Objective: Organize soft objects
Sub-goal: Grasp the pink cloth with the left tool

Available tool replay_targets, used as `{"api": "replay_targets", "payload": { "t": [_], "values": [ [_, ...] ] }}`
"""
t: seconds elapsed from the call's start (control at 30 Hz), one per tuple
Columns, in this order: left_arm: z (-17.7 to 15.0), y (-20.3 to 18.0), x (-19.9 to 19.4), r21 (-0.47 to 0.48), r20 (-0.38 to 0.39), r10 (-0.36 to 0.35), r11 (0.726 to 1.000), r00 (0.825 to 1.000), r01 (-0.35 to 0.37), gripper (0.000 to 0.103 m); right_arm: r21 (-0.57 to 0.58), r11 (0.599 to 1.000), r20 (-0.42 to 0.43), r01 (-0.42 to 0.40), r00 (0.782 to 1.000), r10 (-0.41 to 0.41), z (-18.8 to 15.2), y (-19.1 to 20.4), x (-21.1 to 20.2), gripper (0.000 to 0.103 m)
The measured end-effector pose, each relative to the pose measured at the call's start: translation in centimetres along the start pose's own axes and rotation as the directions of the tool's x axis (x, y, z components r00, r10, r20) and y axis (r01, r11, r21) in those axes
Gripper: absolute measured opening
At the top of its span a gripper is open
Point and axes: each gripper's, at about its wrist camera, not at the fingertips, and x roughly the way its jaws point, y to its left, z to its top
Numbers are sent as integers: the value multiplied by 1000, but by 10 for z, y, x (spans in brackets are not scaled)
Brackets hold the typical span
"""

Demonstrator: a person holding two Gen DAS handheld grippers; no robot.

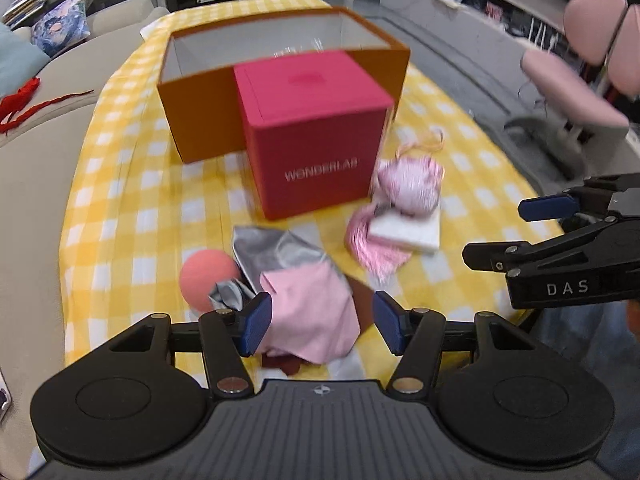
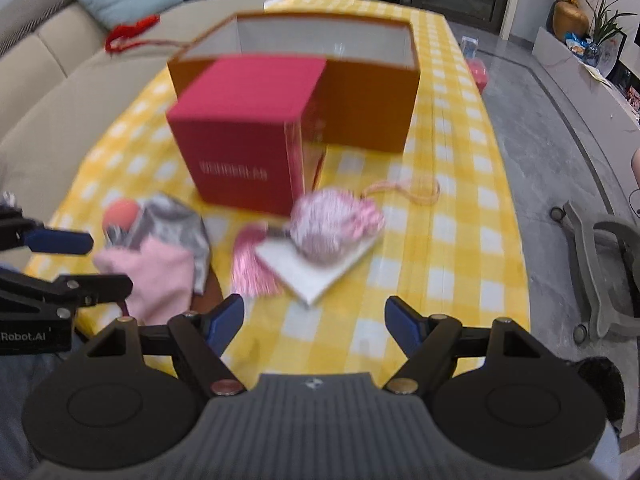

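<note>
My left gripper (image 1: 322, 326) hangs open low over the near edge of the table, with a pink cloth (image 1: 312, 312) lying between its blue pads; the right pad stands clear of it. A silver pouch (image 1: 276, 252) and a coral ball (image 1: 202, 280) lie just behind the cloth. My right gripper (image 2: 314, 320) is open over bare yellow checked tablecloth (image 2: 460, 240), nothing between its fingers. Just ahead of it a pink tasselled ball (image 2: 332, 224) rests on a white pad (image 2: 320, 276). The pink cloth (image 2: 160, 280) shows at its left.
A closed red box (image 1: 316, 140) stands mid-table in front of an open orange box (image 1: 200, 120). A beige sofa (image 1: 44, 168) runs along the left side, a pink chair (image 1: 576, 92) stands at the right. Something dark red (image 1: 284, 362) lies under the cloth.
</note>
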Motion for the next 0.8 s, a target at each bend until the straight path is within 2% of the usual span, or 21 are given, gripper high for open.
{"api": "replay_targets", "payload": {
  "t": [0.2,0.4,0.63,0.8],
  "values": [
    [-8,-5,11,12,-51,8,1000,999,-7,67,-8,1000,-47,-6,999,6,-7,4,10,76],
    [-7,-7,18,55,-55,52,997,997,-49,67,-15,1000,-79,-2,997,0,-7,6,16,76],
    [-3,-10,27,161,-51,90,984,995,-81,67,-39,999,-122,-3,993,-1,-6,9,25,76],
    [-8,-15,34,270,-29,124,956,992,-111,67,-25,1000,-139,-16,990,13,-7,7,30,76]
  ]
}}
